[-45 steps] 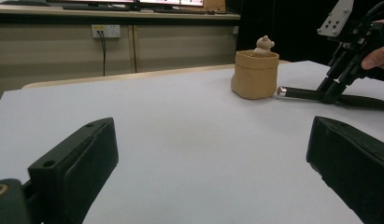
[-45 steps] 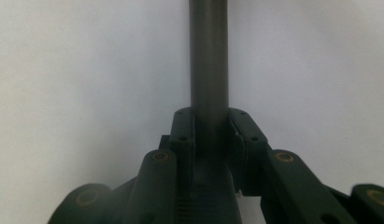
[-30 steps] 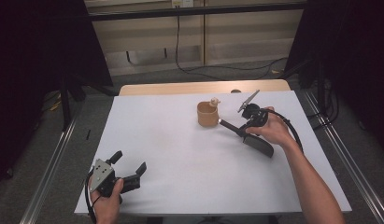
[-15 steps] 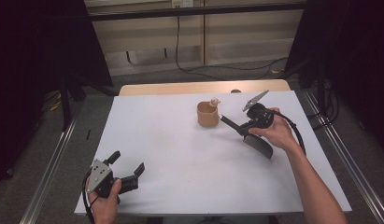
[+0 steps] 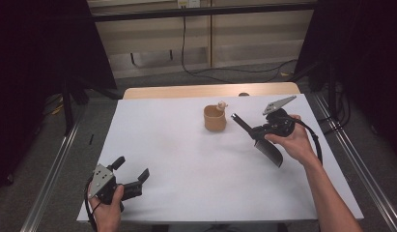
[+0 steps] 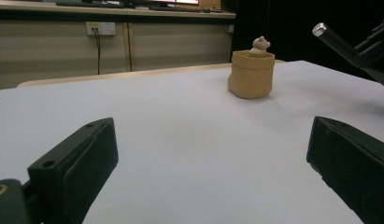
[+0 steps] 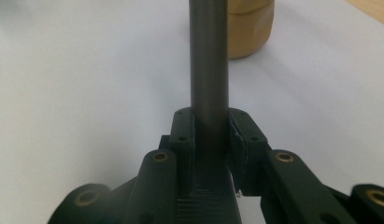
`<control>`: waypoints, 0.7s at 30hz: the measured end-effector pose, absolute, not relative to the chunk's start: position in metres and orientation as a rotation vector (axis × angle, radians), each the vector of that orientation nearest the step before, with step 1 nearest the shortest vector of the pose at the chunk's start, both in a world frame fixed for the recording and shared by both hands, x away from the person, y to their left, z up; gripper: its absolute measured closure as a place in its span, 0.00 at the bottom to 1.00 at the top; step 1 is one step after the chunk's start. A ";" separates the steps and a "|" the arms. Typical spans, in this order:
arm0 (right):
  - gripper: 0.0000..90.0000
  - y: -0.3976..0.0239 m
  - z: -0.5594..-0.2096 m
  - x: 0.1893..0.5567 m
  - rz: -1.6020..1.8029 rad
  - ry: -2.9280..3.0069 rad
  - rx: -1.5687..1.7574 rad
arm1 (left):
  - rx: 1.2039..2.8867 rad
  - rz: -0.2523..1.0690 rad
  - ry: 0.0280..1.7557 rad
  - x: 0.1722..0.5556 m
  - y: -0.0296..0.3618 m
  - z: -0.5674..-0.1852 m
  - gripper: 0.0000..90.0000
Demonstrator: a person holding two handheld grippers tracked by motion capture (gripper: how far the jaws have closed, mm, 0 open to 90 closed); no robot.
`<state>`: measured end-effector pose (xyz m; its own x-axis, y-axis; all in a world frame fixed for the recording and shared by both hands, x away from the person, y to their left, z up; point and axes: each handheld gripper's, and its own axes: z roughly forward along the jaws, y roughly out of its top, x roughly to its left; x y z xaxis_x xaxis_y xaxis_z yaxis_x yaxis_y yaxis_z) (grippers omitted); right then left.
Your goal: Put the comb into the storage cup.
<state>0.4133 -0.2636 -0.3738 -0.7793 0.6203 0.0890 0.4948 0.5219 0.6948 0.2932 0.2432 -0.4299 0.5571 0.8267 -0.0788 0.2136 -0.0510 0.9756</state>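
My right gripper (image 5: 259, 130) hovers above the right side of the white table (image 5: 177, 145), shut on a dark cleaver (image 5: 269, 152). It clamps the round handle (image 7: 208, 60), which points toward a tan pot (image 5: 215, 119) with a small figure on its rim. The blade hangs toward the person. In the right gripper view both pads (image 7: 185, 133) press the handle, with the tan pot (image 7: 250, 28) just beyond. My left gripper (image 5: 133, 168) rests at the near left corner, open and with nothing in it. The left gripper view has its gripper (image 6: 210, 154) facing the pot (image 6: 251, 74) and the cleaver handle (image 6: 337, 42).
A wooden tabletop edge (image 5: 186, 91) runs behind the white sheet. Metal rails (image 5: 51, 164) flank the table on both sides. Cables (image 5: 196, 63) lie on the floor beyond it.
My right hand has carried the cleaver to the right and slightly up, away from the pot. The left hand has stayed put.
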 end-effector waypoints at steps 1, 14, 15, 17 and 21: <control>0.81 -0.263 -0.373 0.410 1.121 2.586 0.948 | 1.582 0.629 0.902 0.293 0.243 -0.430 0.02; 0.81 -0.250 -0.367 0.381 1.165 2.627 0.847 | 1.595 0.597 0.884 0.294 0.234 -0.427 0.03; 0.81 -0.247 -0.368 0.379 1.159 2.635 0.836 | 1.599 0.590 0.878 0.294 0.234 -0.426 0.03; 0.81 -0.244 -0.368 0.375 1.157 2.646 0.822 | 1.605 0.549 0.860 0.295 0.233 -0.425 0.05; 0.81 -0.237 -0.370 0.368 1.185 2.653 0.816 | 1.622 0.517 0.822 0.297 0.234 -0.422 0.05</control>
